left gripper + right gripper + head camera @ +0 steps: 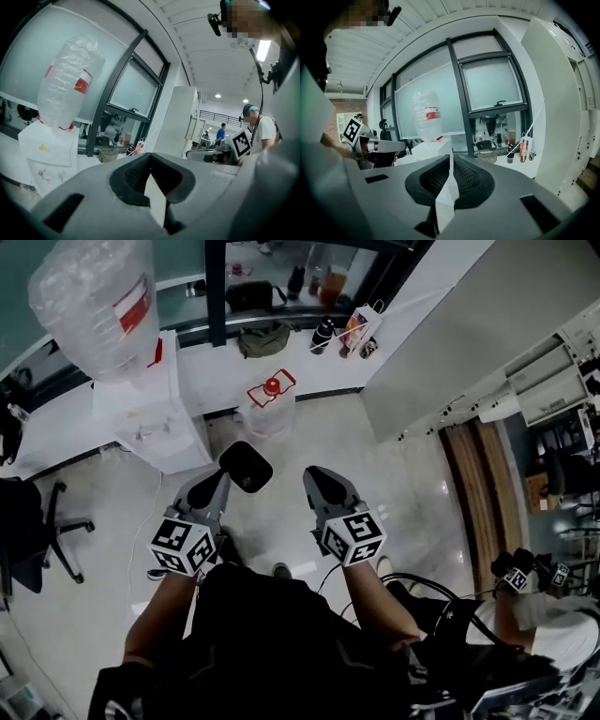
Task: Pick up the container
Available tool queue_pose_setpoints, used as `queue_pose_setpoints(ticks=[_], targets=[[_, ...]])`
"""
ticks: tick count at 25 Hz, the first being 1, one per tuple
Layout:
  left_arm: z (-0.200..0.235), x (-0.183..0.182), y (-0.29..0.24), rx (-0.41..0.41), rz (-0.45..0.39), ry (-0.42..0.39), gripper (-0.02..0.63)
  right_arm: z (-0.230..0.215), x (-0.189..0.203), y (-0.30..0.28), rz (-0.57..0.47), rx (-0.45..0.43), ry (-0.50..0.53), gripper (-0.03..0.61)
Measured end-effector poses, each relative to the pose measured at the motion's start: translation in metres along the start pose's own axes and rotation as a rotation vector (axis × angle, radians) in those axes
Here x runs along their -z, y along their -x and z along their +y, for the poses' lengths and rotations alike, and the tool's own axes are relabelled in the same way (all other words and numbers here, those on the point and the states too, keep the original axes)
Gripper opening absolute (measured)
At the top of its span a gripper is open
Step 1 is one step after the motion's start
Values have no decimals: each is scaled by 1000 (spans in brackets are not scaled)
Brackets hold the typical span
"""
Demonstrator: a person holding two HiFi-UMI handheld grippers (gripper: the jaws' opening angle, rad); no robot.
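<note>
- My left gripper (246, 467) and right gripper (323, 482) are both clenched with nothing between; their black textured pads (436, 178) meet.
- The container (272, 395), clear with a red lid, is at upper centre, seen only in the head view.
- The crinkled water bottle (94, 296) at upper left has a red label I cannot read.

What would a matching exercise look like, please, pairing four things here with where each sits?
Things:
1. large clear plastic water bottle with a red label
2. small clear container with a red cap
3. black office chair
4. olive-green cloth bag

Places:
A. on the white window ledge
B. upturned on the white dispenser
C. on the floor, far left
D. on the floor, beside the dispenser

Pairs: 1-B, 2-D, 3-C, 4-A
</note>
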State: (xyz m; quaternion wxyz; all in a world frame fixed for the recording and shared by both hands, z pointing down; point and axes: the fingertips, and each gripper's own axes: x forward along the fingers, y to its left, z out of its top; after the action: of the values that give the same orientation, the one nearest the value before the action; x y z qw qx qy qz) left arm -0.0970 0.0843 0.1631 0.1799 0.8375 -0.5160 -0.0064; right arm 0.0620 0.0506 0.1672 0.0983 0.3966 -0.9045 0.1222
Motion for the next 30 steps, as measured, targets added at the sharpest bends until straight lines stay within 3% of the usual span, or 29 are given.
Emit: queue_pose_setpoints(ticks=[7,12,21,30], targets=[[57,29,-18,42,83,44,8,-15,42,-43,96,96,-60,9],[85,60,-39,59,179,14,8,-30,75,-75,137,106,-83,9],[107,116,-92,9,254,23,8,-83,152,-121,255,82,-130,9],[135,200,-148,-49,341,77,8,-138,265,-164,374,87,-205,28]])
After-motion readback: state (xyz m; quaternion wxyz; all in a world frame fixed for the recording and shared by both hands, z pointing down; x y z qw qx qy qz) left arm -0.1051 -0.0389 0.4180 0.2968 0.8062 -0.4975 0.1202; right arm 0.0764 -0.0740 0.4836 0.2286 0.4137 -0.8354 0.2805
